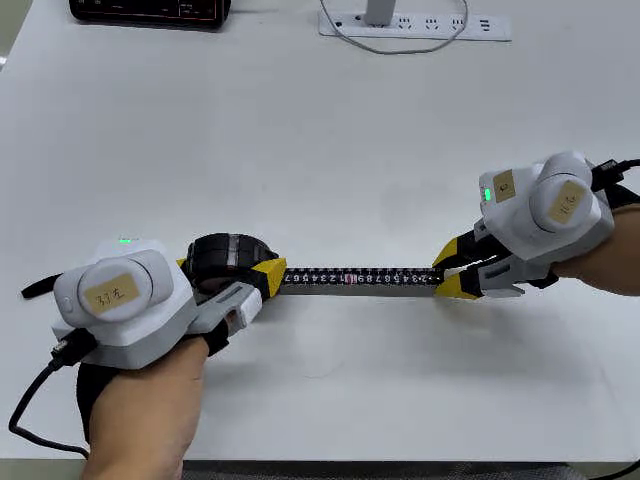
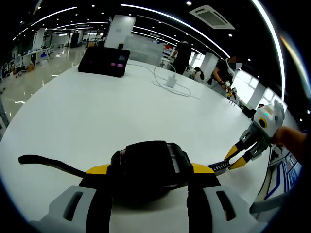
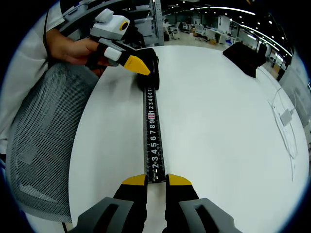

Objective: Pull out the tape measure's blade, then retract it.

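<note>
In the head view, the left gripper point(image 1: 232, 275) sits at the near left of the white surface point(image 1: 300, 120), its fingers clamped on either side of the black, rounded plastic tape measure case point(image 1: 228, 258). The thin black blade point(image 1: 360, 277), printed with white numerals, runs from the case flat across the surface to the right gripper point(image 1: 446, 274). That gripper's yellow-tipped fingers are pinched on the blade's free end. In the left gripper view the case point(image 2: 148, 167) sits squarely between the two fingers, and the blade point(image 2: 218, 166) leaves it towards the right gripper point(image 2: 236, 158) at the far right. In the right gripper view the blade point(image 3: 152, 131) stretches straight ahead from the closed fingers point(image 3: 133, 180) to the case point(image 3: 150, 68), with its long axis lined up with the gripper's own. By my reading the blade is drawn out and the return comes next. That move depends on the right gripper travelling back along this same line towards the case, which lies directly ahead of its fingers, while the left one holds the case steady. A sideways drift could twist or buckle the blade.
</note>
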Motion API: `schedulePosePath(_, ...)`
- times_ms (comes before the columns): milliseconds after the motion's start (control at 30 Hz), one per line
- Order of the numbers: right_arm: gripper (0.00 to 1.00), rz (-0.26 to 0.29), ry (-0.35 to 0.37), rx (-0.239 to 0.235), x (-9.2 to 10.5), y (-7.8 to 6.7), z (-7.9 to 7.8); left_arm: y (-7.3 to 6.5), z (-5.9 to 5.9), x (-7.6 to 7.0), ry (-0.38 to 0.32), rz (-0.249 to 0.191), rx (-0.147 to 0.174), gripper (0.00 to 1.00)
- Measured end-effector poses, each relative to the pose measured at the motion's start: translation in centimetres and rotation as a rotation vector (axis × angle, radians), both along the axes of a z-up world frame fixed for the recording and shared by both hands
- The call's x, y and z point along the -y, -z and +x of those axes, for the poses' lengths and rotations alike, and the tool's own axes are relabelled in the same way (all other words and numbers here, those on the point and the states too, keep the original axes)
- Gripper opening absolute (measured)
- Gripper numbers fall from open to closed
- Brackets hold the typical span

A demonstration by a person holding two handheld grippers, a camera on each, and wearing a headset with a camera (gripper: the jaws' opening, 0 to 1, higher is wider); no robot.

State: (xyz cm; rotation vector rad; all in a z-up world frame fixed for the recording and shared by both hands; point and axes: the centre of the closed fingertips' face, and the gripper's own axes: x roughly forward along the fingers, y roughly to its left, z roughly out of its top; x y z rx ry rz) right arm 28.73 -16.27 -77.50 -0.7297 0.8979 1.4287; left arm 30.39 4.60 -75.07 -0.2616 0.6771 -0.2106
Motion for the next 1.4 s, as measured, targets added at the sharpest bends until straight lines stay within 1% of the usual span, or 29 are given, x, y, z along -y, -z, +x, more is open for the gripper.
schedulePosePath(400,0.1,0.018,-0.01,-0.008,-1.2,0.0,0.1,-0.1,0.0,0.0,0.001,-0.009,-0.003,0.58)
schedulePosePath(833,0.1,0.039,-0.019,-0.016,-3.0,-0.3,0.0,-0.1,-0.1,-0.1,0.001,-0.022,-0.005,0.58)
schedulePosePath(1400,0.1,0.052,-0.023,-0.024,-4.2,-0.3,0.0,-0.1,0.0,-0.2,0.001,-0.035,-0.003,0.57)
